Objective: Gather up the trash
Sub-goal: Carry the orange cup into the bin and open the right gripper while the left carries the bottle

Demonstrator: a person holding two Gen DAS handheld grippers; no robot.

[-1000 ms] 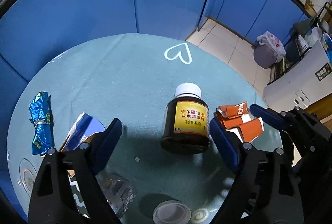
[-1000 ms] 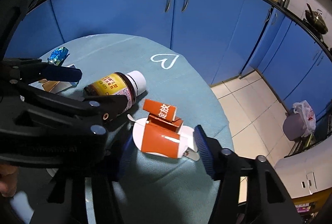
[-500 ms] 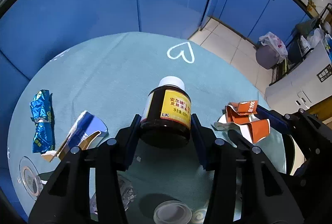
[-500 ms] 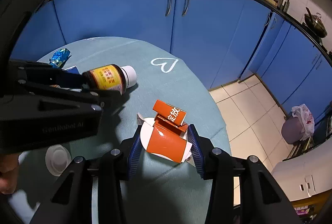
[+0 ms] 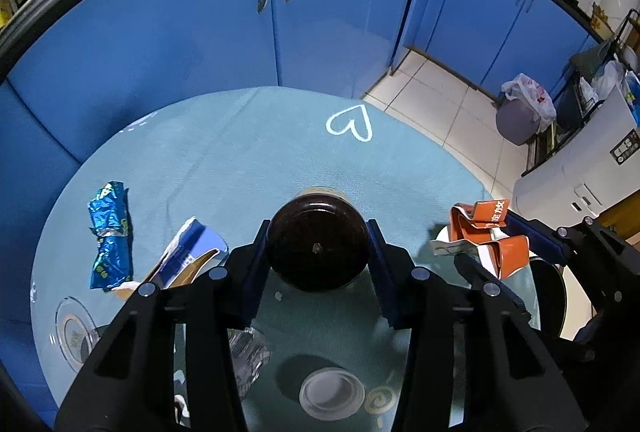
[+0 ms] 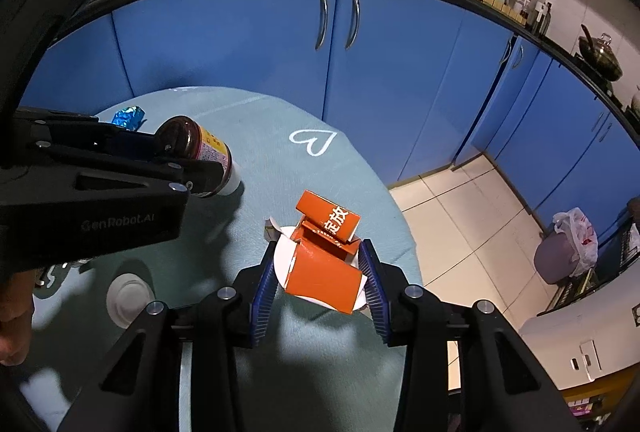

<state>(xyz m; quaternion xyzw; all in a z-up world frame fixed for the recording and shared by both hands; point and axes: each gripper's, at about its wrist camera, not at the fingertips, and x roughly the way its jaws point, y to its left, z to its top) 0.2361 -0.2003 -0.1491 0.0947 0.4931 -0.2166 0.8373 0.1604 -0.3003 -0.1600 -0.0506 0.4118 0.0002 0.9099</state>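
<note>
1. My left tool [image 5: 318,252] has the brown bottle [image 5: 318,250] clamped between its 2 blue pads; the jaws have just been closing and now press on the bottle's sides near its base.
2. In the left wrist view I look straight at the bottle's dark round bottom, so its long axis runs away from the camera, along the tool's fingers.
3. From the right wrist view the same bottle [image 6: 200,156] is tilted, base up toward the left tool [image 6: 188,168], white cap down and just at the teal desk [image 6: 248,136]; I cannot tell whether the cap touches it. Its yellow label faces up and right.
4. My right tool [image 6: 320,280] is narrowed onto the crumpled orange carton [image 6: 324,264], and its jaws have also just been closing; both ribbed blue pads sit against the carton's flanks.
5. The carton's flattened body lies between the pads, and a folded flap with white characters sticks out beyond the fingertips, toward the white heart [image 6: 312,142] drawn on the desk.
6. Both tools point steeply downward at the desk, left beside right; a hand [image 6: 14,324] shows at the left edge of the right view.
7. On the desk lie a blue foil wrapper [image 5: 110,236], a torn blue-and-white packet [image 5: 188,252], crumpled clear plastic [image 5: 248,356] and a white lid [image 5: 332,392].
</note>
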